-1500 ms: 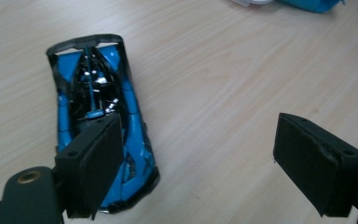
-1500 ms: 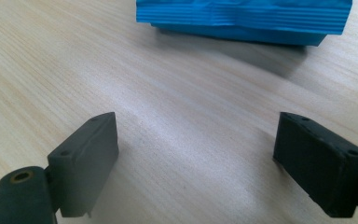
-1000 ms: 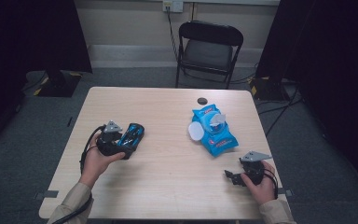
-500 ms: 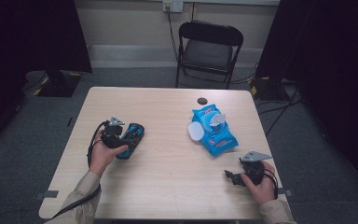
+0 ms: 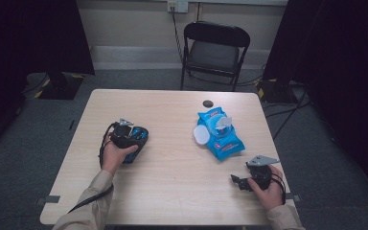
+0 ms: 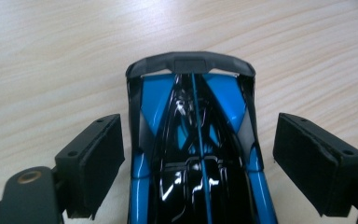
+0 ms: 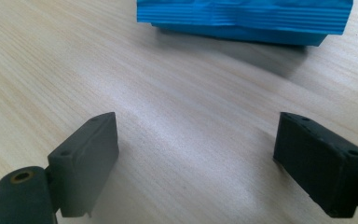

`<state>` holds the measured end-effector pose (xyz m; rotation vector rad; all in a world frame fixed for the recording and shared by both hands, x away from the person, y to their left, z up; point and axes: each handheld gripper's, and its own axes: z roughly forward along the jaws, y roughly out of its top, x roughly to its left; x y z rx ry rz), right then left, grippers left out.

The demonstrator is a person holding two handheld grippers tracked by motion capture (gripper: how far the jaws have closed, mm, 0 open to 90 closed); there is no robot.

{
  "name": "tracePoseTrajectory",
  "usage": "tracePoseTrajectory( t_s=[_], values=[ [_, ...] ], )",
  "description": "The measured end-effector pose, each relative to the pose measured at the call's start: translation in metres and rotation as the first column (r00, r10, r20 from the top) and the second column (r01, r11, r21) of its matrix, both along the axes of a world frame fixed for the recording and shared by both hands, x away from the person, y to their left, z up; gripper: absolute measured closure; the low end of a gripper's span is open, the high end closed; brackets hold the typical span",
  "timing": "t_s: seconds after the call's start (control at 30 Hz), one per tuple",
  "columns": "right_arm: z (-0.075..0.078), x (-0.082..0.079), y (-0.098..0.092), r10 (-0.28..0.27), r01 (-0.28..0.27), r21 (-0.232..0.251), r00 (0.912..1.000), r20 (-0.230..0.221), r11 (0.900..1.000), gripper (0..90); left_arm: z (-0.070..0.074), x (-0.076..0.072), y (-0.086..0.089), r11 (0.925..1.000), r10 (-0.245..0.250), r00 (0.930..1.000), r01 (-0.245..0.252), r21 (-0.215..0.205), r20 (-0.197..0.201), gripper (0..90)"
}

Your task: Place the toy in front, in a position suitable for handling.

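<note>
Blue and black, glossy — that's the toy car (image 6: 196, 154) we find between the jaws of the left gripper (image 6: 198, 163), sitting on the pale wood table (image 5: 172, 191). In the left gripper view the two pads stand wide, one on each side of the car's body, w/ a visible gap on both sides, so nothing is clamped; the car rests on the tabletop, its dark spoiler end pointing away from the camera. From the high view we place the car (image 5: 138, 139) on the table's left half, roughly mid-depth, partly covered by the left hand (image 5: 115, 155) and its gripper (image 5: 133, 136), whose grey plate sits on top. The right gripper (image 5: 237, 182) rests near the front right edge of the table, held in the right hand (image 5: 268, 189), jaws pointing toward the table's middle. In the right gripper view its pads (image 7: 86, 158) are spread far apart over bare wood, w/ nothing between them. Ahead of them lies a blue wipes pack (image 7: 242, 18), well apart from the jaws. In the high view we see that pack (image 5: 219, 134) right of centre, its white lid flipped open, approx. between the two hands but farther back — a small dark round object (image 5: 207, 103) lies beyond it near the far edge. A black folding chair (image 5: 213, 50) stands behind the table.
</note>
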<state>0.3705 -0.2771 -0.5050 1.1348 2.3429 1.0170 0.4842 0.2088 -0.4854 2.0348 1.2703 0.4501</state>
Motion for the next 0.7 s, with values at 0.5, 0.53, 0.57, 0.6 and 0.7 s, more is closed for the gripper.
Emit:
tracePoseTrajectory(
  t_s=[0.5, 0.53, 0.57, 0.6, 0.7],
  values=[
    [0.0, 0.0, -0.001, 0.007, -0.007, 0.0, 1.0, 0.0, 1.0, 13.0, -0.011, 0.012, -0.012, 0.999, 0.028, 0.9995, -0.028, 0.034, -0.011, 17.4],
    [0.0, 0.0, -0.001, 0.008, -0.008, 0.001, 1.0, 0.0, 1.0, 13.0, -0.011, 0.013, -0.013, 0.9989, 0.028, 0.9995, -0.027, 0.037, -0.012, 17.6],
    [0.0, 0.0, -0.001, 0.009, -0.009, 0.0, 1.0, 0.0, 1.0, 13.0, -0.011, 0.013, -0.013, 0.9989, 0.028, 0.9995, -0.027, 0.037, -0.012, 17.9],
    [0.0, 0.0, -0.001, 0.009, -0.009, 0.0, 1.0, 0.0, 1.0, 13.0, -0.012, 0.013, -0.014, 0.9985, 0.03, 0.9995, -0.03, 0.046, -0.009, 19.1],
    [0.0, 0.0, -0.001, 0.009, -0.009, 0.0, 1.0, 0.0, 1.0, 12.9, -0.014, 0.013, -0.012, 0.9981, 0.038, 0.9993, -0.038, 0.049, 0.001, 23.1]
  ],
)
